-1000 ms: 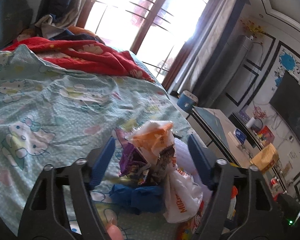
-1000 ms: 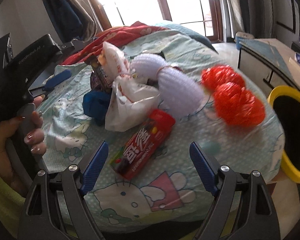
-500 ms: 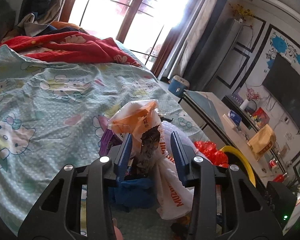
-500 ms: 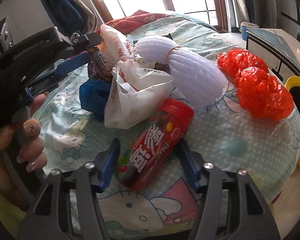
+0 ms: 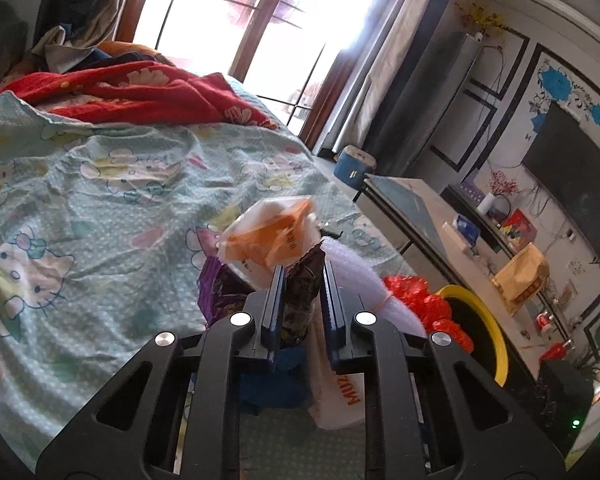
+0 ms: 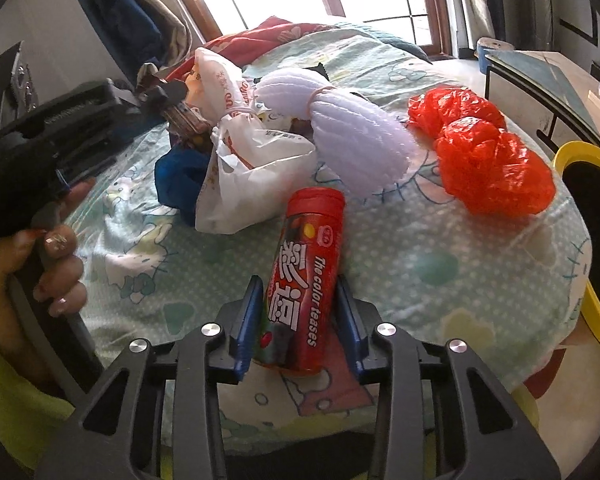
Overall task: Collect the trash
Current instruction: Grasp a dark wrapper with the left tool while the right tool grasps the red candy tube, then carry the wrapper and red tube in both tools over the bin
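Mint cartoon-print bedsheet [image 6: 420,248] carries trash beside a yellow-rimmed bin [image 6: 580,152].

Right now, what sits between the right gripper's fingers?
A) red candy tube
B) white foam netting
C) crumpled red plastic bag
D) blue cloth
A: in the right wrist view the right gripper has its blue pads against both sides of the red candy tube, which lies on the bed sheet; the jaws have just been closing on it.

The right gripper [image 6: 300,316], jaws just closing, clamps the red candy tube [image 6: 306,276].
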Demonstrator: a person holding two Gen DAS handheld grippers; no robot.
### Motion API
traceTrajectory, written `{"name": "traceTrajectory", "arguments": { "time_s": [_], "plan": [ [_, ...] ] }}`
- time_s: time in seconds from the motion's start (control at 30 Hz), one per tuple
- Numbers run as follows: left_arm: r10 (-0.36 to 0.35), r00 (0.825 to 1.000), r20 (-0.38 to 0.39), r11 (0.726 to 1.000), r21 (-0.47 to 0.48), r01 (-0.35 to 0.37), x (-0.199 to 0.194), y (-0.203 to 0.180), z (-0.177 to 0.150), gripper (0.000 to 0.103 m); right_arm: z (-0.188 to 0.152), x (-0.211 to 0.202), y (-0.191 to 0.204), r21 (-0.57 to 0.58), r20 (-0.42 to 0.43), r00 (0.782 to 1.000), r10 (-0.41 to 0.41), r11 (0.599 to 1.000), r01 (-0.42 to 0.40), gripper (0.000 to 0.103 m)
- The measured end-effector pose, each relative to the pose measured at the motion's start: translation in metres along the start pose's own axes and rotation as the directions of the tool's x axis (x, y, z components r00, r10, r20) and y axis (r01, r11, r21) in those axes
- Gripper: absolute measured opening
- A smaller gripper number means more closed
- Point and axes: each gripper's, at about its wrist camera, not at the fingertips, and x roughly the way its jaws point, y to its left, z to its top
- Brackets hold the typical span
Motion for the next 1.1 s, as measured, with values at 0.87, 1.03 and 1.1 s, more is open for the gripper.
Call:
{"name": "traceTrajectory", "arguments": {
  "time_s": [0.87,1.03,1.1],
  "plan": [
    [-0.118,0.99,0.075,0.993,0.035,0.116,-0.03,-0.026,0.008,0.011,0.022,-0.083,-0.044,0.09,0.223,0.975,-0.001,0.996,-0.019,0.031],
    [-0.159,0.985,0.068,0.981,0.12,0.15,-0.01,-0.041,0.002,0.011,0.027,-0.098,-0.06,0.127,0.257,0.966,-0.017,0.992,-0.017,0.031],
    [-0.154,0.986,0.067,0.976,0.167,0.141,-0.002,-0.049,0.001,0.011,0.028,-0.103,-0.065,0.143,0.268,0.963,-0.02,0.99,-0.019,0.031]
  ]
}}
